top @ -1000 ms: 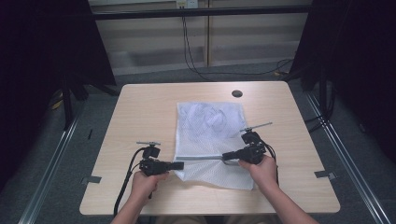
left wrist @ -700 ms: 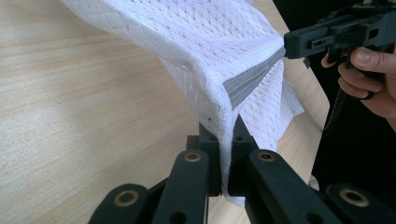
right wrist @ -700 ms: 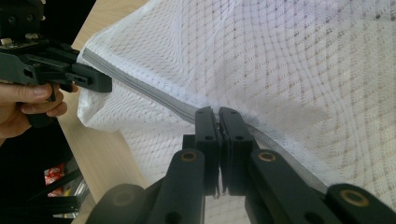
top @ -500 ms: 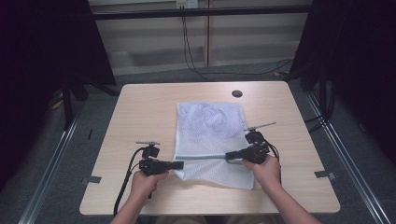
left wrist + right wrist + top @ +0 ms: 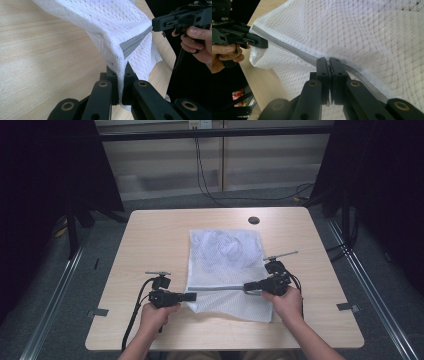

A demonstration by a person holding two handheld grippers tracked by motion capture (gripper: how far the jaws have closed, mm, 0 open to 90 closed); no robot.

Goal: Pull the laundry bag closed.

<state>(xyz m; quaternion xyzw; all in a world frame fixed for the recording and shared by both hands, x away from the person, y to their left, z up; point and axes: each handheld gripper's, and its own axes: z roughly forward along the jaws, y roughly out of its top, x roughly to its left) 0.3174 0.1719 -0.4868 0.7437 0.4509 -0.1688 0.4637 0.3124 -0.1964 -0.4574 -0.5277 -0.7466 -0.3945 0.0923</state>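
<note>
Stretching between the two hands, the grey zipper band (image 5: 220,288) of the white mesh bag (image 5: 226,265) ran crosswise over the near part of the desk (image 5: 150,235), its long axis from one hand to the other. The left tongs (image 5: 192,296) were pressed together on the bag's left zipper end, the right tongs (image 5: 248,287) pinched the band farther along, nearer its middle. No brand or writing could be read

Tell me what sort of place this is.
Probably a lab or recording studio rather than a home. A bare wooden table stands between dark curtains, with metal floor rails beside it and cables hanging down the back wall. A white mesh bag lies on it.
</note>
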